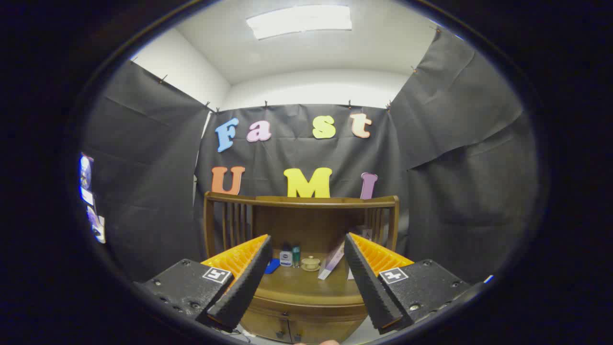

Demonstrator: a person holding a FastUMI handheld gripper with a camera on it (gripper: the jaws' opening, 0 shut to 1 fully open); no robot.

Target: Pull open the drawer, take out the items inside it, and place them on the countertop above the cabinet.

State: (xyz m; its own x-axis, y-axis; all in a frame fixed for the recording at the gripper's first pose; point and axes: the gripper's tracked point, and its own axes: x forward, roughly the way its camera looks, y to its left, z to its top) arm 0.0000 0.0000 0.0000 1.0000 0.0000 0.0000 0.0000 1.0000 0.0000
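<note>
1. The claw (306, 282) is released: its 2 fingers (242, 287) stand wide apart with nothing between them, hanging in the air in front of the cabinet.
2. The wooden cabinet (299, 321) sits beyond and below the fingertips, seen through the gap between the fingers. Its front shows below the worktop's rounded edge, and the drawer (268, 326) front looks closed, flush with the cabinet face, though only its upper part is in sight.
3. The worktop (306, 287) on the cabinet is a brown wooden surface. A curved wooden railing (301, 201) with upright slats rings its back and sides.
4. Several small things stand toward the back of the worktop, all beyond the fingers:
   - a flat blue item (272, 266) lies just beside the left finger;
   - a small white bottle (286, 257) stands next to it;
   - a small dark green bottle (296, 255) stands just beside the white one;
   - a round, pale, lidded jar (311, 263) sits near the middle;
   - a white card-like piece (332, 262) leans tilted near the right finger.
5. What the drawer holds cannot be told, as its inside is hidden.
6. Black cloth (455, 143) hangs behind and on both sides of the cabinet, with a white ceiling and 1 lit ceiling panel (299, 20) above.
</note>
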